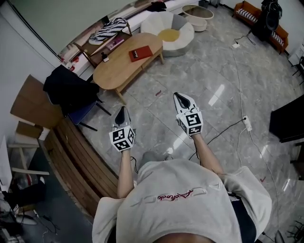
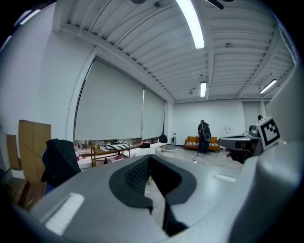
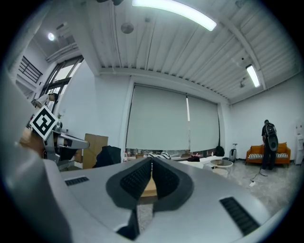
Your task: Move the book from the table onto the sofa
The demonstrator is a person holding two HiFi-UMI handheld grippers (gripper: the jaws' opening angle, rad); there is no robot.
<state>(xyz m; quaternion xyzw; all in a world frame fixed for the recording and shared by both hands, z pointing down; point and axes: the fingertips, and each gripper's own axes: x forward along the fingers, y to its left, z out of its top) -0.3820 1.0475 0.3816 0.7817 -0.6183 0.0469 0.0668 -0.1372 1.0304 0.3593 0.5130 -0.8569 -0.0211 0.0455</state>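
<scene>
Head view, looking steeply down: a person [image 1: 180, 204] in a pale sweatshirt stands on a grey tiled floor [image 1: 204, 71] and holds both tools forward, side by side and apart. The left gripper [image 1: 122, 110] is clenched, its two dark pads meeting along one line with nothing between them, as the left gripper view [image 2: 150, 157] confirms. The right gripper [image 1: 181, 96] is likewise clenched and empty; in the right gripper view [image 3: 152, 162] its pads touch at the tip, and pale wood of the table shows through the narrow gap below them. The red book [image 1: 140, 53] lies flat on the oval wooden table [image 1: 118, 71], near the table's far end, well apart from both grippers. Just beyond that end stands a white round seat [image 1: 156, 23] with a yellow centre. An orange sofa [image 1: 246, 11] stands by the far wall, well away from the table; a second person [image 2: 204, 136] stands in front of it. Left of the table a black jacket [image 1: 66, 88] hangs over a chair [image 1: 83, 114], with a sheet of cardboard [image 1: 28, 102] beside it. Behind the table is a low shelf [image 1: 92, 50] bearing a striped cloth [image 1: 110, 28]. A cable [image 1: 223, 130] runs across the floor to a power strip [image 1: 247, 123] on the person's right.
</scene>
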